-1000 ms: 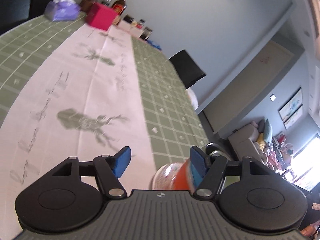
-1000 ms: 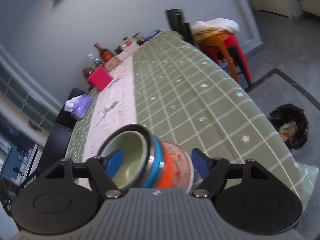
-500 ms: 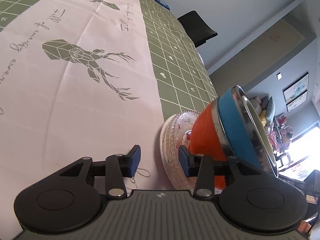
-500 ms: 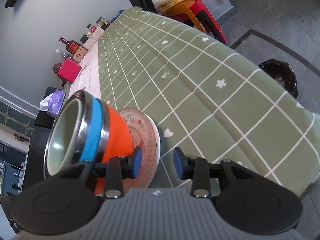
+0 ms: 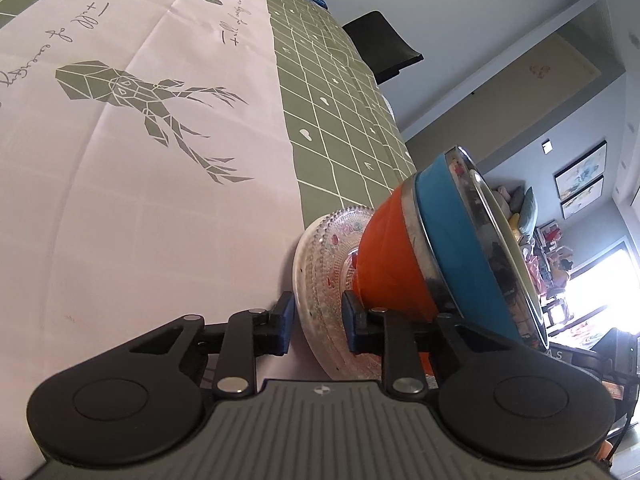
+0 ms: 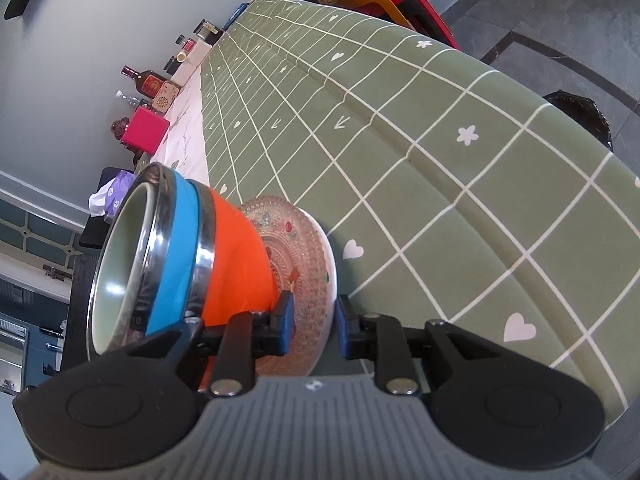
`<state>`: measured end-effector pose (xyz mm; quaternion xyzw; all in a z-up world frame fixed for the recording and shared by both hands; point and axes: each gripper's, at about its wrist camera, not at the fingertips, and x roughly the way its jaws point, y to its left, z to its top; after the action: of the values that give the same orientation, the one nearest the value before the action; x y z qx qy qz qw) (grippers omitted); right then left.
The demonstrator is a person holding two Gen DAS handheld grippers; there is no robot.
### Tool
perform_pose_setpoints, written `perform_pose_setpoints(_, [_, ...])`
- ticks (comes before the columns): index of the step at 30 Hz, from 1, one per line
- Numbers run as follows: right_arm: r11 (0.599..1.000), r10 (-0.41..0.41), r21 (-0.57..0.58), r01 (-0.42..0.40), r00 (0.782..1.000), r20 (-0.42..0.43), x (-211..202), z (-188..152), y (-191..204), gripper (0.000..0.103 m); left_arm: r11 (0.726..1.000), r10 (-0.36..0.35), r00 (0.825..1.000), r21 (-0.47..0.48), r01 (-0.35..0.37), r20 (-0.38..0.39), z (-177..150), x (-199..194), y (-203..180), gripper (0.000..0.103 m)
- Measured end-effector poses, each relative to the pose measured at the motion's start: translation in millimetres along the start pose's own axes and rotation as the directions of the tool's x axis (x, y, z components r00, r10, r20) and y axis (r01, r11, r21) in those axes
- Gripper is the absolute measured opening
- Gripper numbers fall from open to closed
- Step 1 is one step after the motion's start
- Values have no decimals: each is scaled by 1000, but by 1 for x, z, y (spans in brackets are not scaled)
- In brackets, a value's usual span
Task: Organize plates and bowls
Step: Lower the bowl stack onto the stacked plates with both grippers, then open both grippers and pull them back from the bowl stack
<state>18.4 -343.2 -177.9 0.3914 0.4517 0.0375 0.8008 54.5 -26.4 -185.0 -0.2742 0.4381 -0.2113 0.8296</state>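
Jaws of both the left gripper [image 5: 317, 322] and right gripper [image 6: 313, 321] clench the glass plate [image 5: 324, 280] rim; only the right view shows the bowl stack's [image 6: 168, 256] green inside.

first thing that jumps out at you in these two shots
The stack of nested bowls, an orange bowl under a blue bowl with a pale green one innermost, standing on a patterned glass plate. The left gripper and right gripper each have their jaws around the plate's rim from opposite sides, over the green checked tablecloth.
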Motion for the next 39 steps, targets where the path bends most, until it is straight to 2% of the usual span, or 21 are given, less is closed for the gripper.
perform_pose_setpoints(7, [1000,3,14,-3,1000,-11,10,11,5,21,1000,17,1000,-21,-17,8,9,3,2,28])
perform_pose_setpoints(16, [1000,1,-24,-2,1000,-27,46,38,30,21,994,56,998,-92,-52,43,43,14,16,27])
perform_pose_setpoints(24, [998,-2,-55,1,1000,-26,74,62,49,21,992,77,995,-102,-70,65,73,29,24,26])
perform_pose_setpoints(34, [997,-18,-76,17,1000,-13,77,68,55,23,994,97,991,-67,-91,87,72,24,22,27])
perform_pose_setpoints(35, [996,-31,-86,31,1000,5,73,66,56,25,993,109,989,-53,-104,100,72,20,20,27])
perform_pose_setpoints(36, [994,-47,-102,50,999,24,69,66,59,33,992,121,986,-35,-117,112,72,15,18,27])
perform_pose_setpoints(37, [992,-59,-112,64,997,41,64,66,60,36,991,131,984,-22,-129,125,72,10,16,29])
perform_pose_setpoints(39, [988,-74,-133,83,995,70,54,65,62,36,987,157,973,15,-162,169,72,-3,11,33])
